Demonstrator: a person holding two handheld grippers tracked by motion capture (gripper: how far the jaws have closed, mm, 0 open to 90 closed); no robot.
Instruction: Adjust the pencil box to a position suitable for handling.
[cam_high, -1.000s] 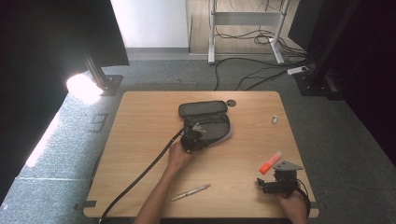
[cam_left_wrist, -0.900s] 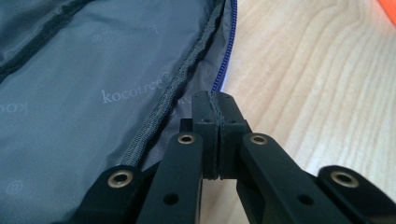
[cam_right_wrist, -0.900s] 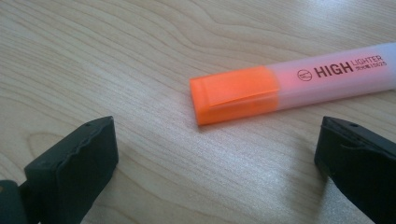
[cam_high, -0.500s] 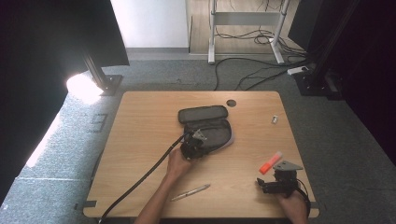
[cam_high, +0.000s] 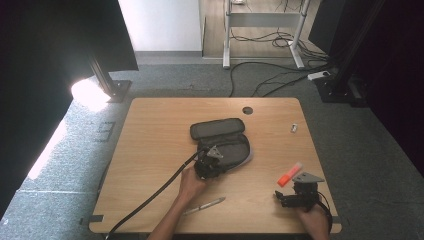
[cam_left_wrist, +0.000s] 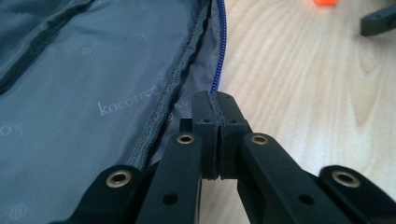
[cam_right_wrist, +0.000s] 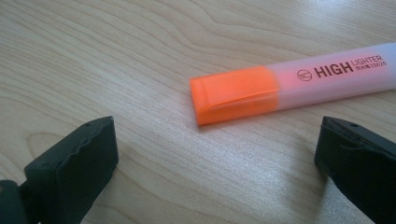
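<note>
At table centre, left gripper (cam_high: 214, 156) lies low, jaws clamped on the zipper edge of the one open pencil case (cam_high: 222, 140). Right gripper (cam_right_wrist: 215, 154) rests level, jaws apart; one orange highlighter (cam_right_wrist: 289, 86) just ahead. One pen (cam_high: 204, 205) nearby.

"kocotree" printed in pale letters on the grey fabric lining of the open pencil case (cam_left_wrist: 93, 93), a small round logo mark repeated across that lining, "HIGH LIGHTER" in dark capitals with a round logo and smaller unreadable print on the translucent barrel of the orange-capped highlighter pen (cam_right_wrist: 299, 88)
</note>
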